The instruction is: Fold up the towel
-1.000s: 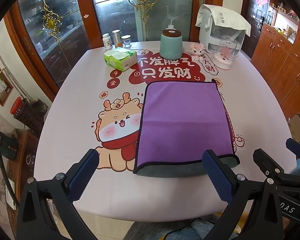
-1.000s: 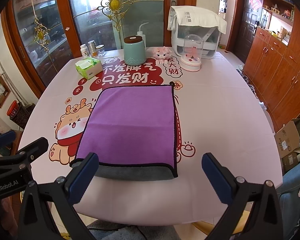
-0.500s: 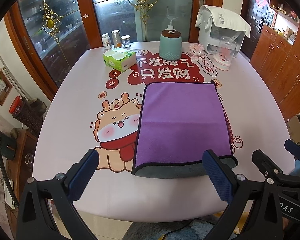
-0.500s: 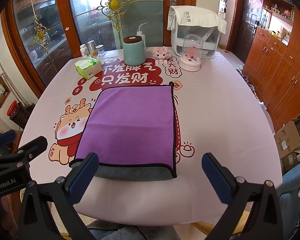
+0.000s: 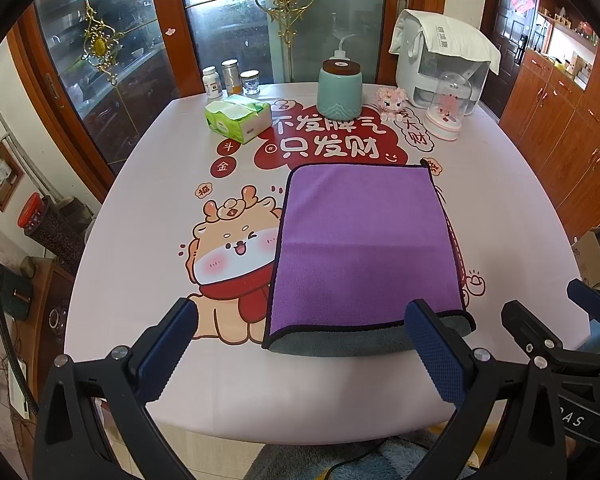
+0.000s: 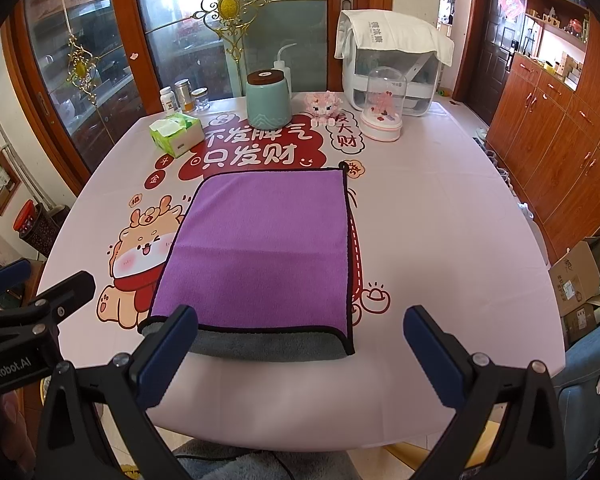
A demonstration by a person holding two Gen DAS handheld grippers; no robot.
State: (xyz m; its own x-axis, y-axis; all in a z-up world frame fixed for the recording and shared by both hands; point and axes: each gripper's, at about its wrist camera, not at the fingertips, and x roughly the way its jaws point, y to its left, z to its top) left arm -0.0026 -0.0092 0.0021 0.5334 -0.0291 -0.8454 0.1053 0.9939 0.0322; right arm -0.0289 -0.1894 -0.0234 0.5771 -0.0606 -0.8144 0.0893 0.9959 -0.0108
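Note:
A purple towel [image 5: 364,244] with a grey underside lies folded flat on the table [image 5: 160,200], its grey fold edge nearest me. It also shows in the right wrist view [image 6: 268,248]. My left gripper [image 5: 300,350] is open and empty, above the table's near edge just short of the towel. My right gripper [image 6: 300,350] is open and empty, at the same near edge. The left gripper shows at the left of the right wrist view [image 6: 32,300]; the right one shows at the right of the left wrist view [image 5: 560,328].
At the table's back stand a green tissue box [image 5: 238,118], three small jars [image 5: 230,78], a teal canister [image 5: 339,88], a pink toy [image 5: 390,102], a glass dome [image 5: 446,106] and a white appliance [image 5: 440,60]. Wooden cabinets [image 6: 560,128] line the right wall.
Both grippers have drawn back very slightly from the towel. The towel has not moved.

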